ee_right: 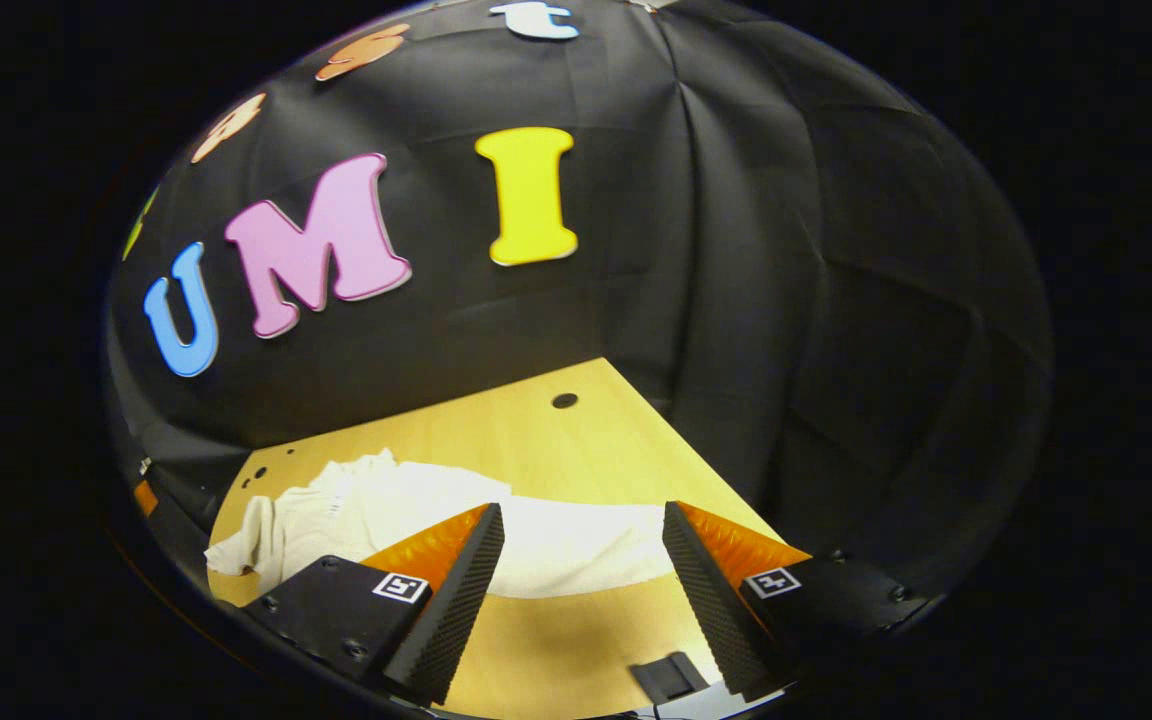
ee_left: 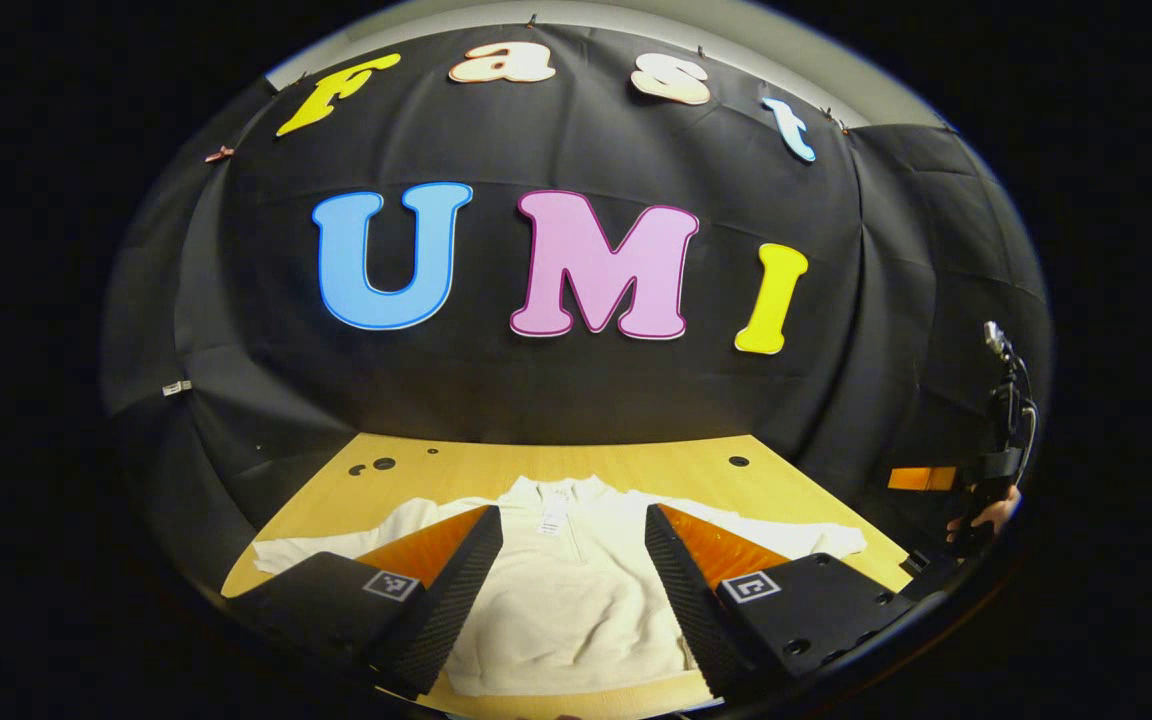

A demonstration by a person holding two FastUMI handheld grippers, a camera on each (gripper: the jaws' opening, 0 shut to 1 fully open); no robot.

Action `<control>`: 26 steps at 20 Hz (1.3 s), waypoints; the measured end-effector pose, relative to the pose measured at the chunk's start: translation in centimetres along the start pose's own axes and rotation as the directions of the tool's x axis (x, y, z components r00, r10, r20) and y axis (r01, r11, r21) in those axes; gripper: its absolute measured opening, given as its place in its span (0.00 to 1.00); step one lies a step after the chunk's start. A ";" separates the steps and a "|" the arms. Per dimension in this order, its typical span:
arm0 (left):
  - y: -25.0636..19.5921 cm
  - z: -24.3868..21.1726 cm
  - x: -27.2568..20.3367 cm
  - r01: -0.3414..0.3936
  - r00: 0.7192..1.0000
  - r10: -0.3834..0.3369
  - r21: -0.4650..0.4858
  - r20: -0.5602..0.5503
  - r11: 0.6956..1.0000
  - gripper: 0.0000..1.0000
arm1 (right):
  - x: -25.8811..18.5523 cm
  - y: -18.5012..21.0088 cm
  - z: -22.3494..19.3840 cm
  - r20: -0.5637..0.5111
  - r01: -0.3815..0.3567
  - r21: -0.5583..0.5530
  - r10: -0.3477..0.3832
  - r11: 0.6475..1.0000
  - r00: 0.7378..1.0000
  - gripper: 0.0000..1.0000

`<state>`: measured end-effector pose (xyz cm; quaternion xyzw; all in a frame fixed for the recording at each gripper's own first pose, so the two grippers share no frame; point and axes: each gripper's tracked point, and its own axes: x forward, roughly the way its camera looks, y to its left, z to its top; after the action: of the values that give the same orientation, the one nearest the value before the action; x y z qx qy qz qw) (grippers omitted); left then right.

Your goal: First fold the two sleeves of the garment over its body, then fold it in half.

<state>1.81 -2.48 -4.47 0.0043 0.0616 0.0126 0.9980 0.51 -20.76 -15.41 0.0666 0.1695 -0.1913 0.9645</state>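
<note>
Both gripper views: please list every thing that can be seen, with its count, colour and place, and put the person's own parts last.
garment: one, cream white, flat on the table with both sleeves spread out; collar toward the wall.
label: one, white, at the garment's collar.
table: one, light wood, with small dark holes near its far edge.
cloth wall: one, black, behind the table.
small dark object: one, dark grey, on the table's near edge in the right gripper view; I cannot tell what it is.
left tool: one, open, above the garment's body.
right tool: one, open, above the sleeve end and bare table.
hand: one, at the right edge of the left gripper view, holding a tool.
</note>
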 end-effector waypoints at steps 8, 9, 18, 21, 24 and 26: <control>-1.6 -1.4 0.9 -0.099 0.993 0.099 0.004 -0.068 0.995 0.94 | 11.4 -7.8 -8.4 -0.238 0.080 0.084 -0.058 0.993 0.970 0.98; -1.7 -1.6 0.9 -0.110 0.991 0.110 -0.001 -0.077 0.994 0.94 | 12.1 -8.0 -9.2 -0.260 0.081 0.085 -0.057 0.993 0.964 0.99; -1.0 -2.7 -0.2 -0.240 0.964 0.235 -0.025 -0.125 0.970 0.94 | 14.7 -9.4 -13.3 -0.348 0.096 -0.064 -0.112 0.993 0.931 0.94; -1.0 -2.8 -0.7 -0.246 0.962 0.243 -0.011 -0.127 0.969 0.94 | 14.5 -9.2 -13.0 -0.365 0.084 -0.099 -0.115 0.992 0.924 0.90; -0.6 -2.8 -0.8 -0.236 0.965 0.232 -0.019 -0.122 0.972 0.94 | 15.0 -8.7 -13.4 -0.378 0.109 -0.030 -0.112 0.994 0.919 0.27; 0.0 -3.0 -0.9 -0.223 0.968 0.218 -0.023 -0.126 0.975 0.94 | 14.4 -8.1 -13.6 -0.399 0.081 0.007 -0.071 0.997 0.914 0.24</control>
<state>0.54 -2.45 -7.33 -0.0081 0.1220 0.1249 0.9846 5.78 -30.60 -33.70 0.1090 0.3626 -0.2129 0.9007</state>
